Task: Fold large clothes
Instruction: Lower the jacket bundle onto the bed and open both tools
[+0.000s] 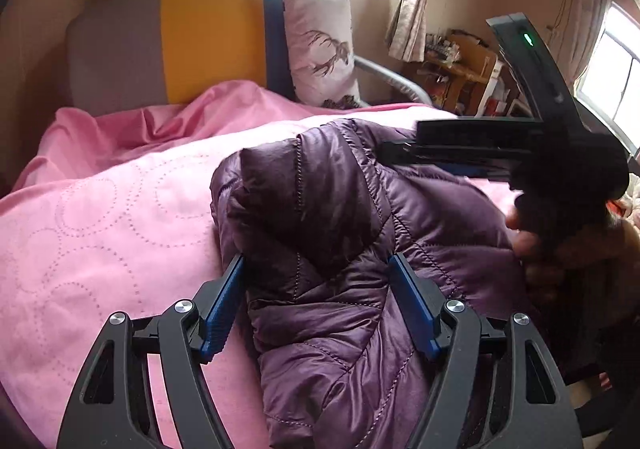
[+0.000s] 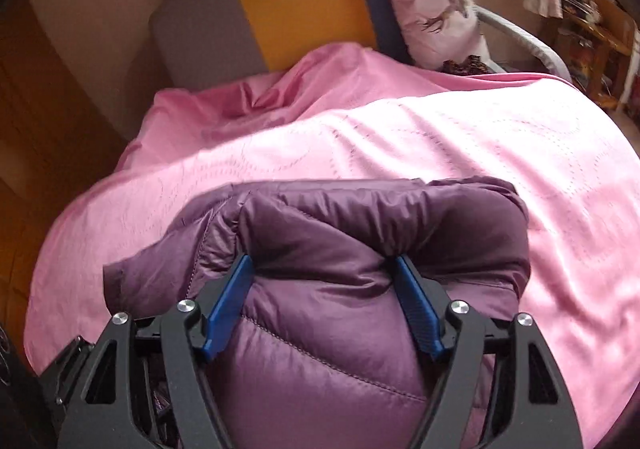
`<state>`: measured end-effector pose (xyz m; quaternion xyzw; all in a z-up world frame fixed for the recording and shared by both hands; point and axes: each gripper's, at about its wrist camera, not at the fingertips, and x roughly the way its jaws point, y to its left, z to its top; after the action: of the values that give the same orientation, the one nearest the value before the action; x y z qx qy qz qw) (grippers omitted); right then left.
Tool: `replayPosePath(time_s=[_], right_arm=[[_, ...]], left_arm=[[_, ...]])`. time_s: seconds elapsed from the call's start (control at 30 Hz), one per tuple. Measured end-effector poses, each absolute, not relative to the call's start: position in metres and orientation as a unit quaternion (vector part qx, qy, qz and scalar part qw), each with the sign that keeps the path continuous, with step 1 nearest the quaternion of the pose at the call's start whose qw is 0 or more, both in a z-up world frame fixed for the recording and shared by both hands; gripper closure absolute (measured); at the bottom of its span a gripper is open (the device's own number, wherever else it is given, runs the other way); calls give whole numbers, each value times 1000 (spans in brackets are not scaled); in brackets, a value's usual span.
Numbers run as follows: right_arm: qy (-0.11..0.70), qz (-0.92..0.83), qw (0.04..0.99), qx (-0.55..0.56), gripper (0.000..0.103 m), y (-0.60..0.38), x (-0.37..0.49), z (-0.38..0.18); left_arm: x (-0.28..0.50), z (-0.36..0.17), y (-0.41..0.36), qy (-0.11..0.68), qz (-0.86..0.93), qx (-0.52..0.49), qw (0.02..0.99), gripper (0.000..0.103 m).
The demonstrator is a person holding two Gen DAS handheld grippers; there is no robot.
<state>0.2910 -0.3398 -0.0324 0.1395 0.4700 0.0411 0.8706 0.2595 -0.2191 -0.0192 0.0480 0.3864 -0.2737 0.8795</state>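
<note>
A purple quilted puffer jacket point(image 1: 336, 217) lies bunched on a pink bedspread point(image 1: 100, 209). My left gripper point(image 1: 316, 269) has its blue pads wide apart on either side of a thick fold of the jacket. My right gripper point(image 2: 322, 269) likewise straddles a puffy fold of the jacket point(image 2: 340, 241), and the fabric bulges between the pads. In the left wrist view the right gripper's black body point(image 1: 532, 145) reaches across above the jacket from the right, with the person's hand on it.
A grey, yellow and blue headboard cushion point(image 1: 188, 45) and a white deer-print pillow point(image 1: 320, 45) stand at the bed's far end. A cluttered wooden shelf point(image 1: 460, 65) stands beyond the bed's right side. Wood floor point(image 2: 24, 129) lies to the left.
</note>
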Motion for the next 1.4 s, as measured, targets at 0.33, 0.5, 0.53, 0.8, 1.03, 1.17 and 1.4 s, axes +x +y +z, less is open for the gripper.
replayPosePath(time_s=[0.33, 0.5, 0.53, 0.8, 1.03, 1.17, 1.4], right_arm=[[471, 37, 873, 119, 19, -329, 294, -68], [435, 47, 881, 182, 25, -352, 264, -38], [427, 45, 883, 188, 27, -355, 255, -31], [396, 23, 907, 140, 31, -328, 157, -22], [396, -7, 911, 119, 31, -307, 144, -47], [390, -6, 913, 117, 31, -308, 139, -40], [375, -23, 919, 122, 29, -303, 109, -27]], left_arm=[[252, -10, -191, 358, -271, -21, 893, 36], [275, -17, -208, 400, -255, 15, 880, 36], [278, -23, -207, 409, -251, 10, 877, 36], [269, -40, -191, 418, -248, -44, 873, 36], [259, -48, -188, 427, -231, -49, 873, 36], [253, -41, -187, 421, -215, -27, 881, 36], [221, -20, -181, 382, -200, 1, 902, 36]])
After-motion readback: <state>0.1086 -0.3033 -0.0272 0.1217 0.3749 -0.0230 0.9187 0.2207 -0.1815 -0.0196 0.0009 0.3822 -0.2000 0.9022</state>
